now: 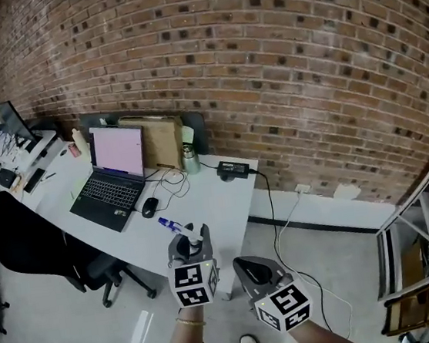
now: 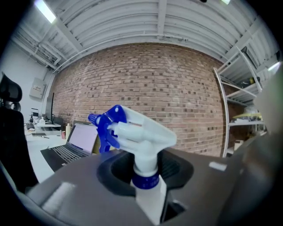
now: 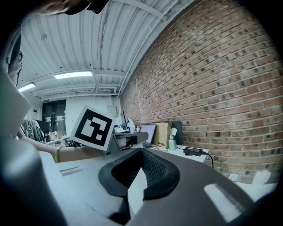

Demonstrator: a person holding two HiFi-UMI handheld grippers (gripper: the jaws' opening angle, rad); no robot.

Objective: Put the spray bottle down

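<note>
Head view, contents:
- Brick wall (image 1: 278,58), full width behind.
- White desk (image 1: 203,201) against it, bearing: an open laptop (image 1: 112,175) with a pink screen; a black mouse (image 1: 150,206) just beside the laptop's right edge; a cardboard box (image 1: 161,139) upright at the back; a metal flask (image 1: 190,160) right of the box; a black power adapter (image 1: 234,169) near the right end.
- Black office chair (image 1: 33,243), left of the desk.
- Left claw (image 1: 190,247), near the desk's front edge, a spray bottle (image 1: 181,229) with a blue nozzle rising between its jaws.
- Right claw (image 1: 245,265), over the floor, just beside the left.
</note>
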